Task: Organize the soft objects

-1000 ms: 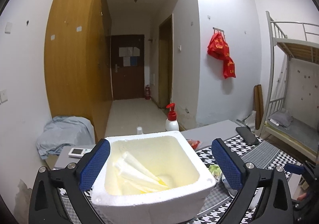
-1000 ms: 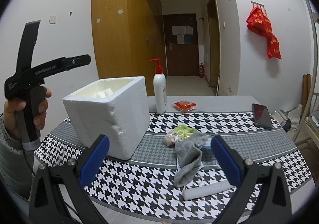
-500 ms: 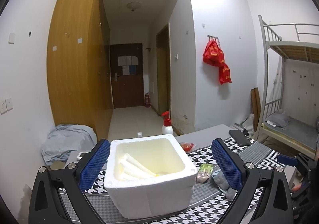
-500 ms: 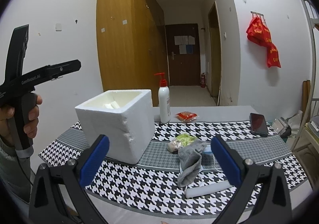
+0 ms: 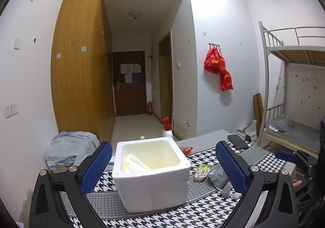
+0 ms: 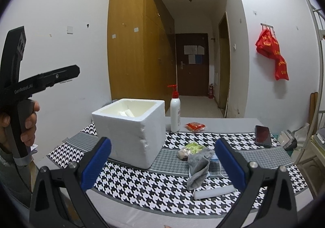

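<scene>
Left wrist: left gripper [image 5: 163,164] has backed up and away from foam box [image 5: 151,173], jaws wide, empty; white rolls [image 5: 136,164] sit inside. So a drop-off looks done.
Right wrist: right gripper [image 6: 162,162] also pulled back, wide apart, empty. Grey sock [image 6: 198,167] and white roll [image 6: 213,191] lie on table [image 6: 142,187], likely next.

We see a matt, grainy white foam box [image 6: 133,133] on a woven houndstooth cloth [image 6: 154,185] — beside a soft knit grey sock [image 6: 198,168], a glossy phone [image 6: 263,136] and a smooth plastic pump bottle [image 6: 175,113].
</scene>
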`<state>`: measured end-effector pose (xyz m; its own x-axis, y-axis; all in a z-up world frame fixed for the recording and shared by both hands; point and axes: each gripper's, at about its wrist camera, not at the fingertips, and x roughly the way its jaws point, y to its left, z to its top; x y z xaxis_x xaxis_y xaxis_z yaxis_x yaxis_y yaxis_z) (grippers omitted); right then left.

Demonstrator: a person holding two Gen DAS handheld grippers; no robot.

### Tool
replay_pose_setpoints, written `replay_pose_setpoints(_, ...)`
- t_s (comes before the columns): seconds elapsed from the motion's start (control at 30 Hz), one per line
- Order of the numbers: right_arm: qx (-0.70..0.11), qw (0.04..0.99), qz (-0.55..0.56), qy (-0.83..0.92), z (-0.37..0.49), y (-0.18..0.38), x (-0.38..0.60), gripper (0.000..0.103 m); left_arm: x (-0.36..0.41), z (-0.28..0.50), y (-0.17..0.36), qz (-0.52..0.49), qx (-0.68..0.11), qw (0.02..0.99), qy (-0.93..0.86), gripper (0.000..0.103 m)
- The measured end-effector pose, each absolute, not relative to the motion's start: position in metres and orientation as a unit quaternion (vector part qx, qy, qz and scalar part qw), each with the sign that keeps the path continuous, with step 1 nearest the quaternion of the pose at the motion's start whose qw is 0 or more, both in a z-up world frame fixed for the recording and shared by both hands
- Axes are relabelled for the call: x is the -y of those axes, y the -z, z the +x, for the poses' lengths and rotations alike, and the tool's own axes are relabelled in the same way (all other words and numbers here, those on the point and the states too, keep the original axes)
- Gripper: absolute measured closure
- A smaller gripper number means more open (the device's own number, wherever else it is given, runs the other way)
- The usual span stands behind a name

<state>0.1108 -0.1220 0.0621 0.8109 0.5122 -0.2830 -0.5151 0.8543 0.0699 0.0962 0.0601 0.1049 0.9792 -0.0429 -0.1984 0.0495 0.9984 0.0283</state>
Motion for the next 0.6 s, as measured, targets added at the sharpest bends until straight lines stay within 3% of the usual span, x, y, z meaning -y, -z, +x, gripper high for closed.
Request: replay_pose_setpoints(0.6,-0.123,0.954,-0.01,-0.274,0.091,-0.053,0.128,0.0,-0.054,0.066,-0.052,-0.014,-0.084,0.996,0.023,0.001)
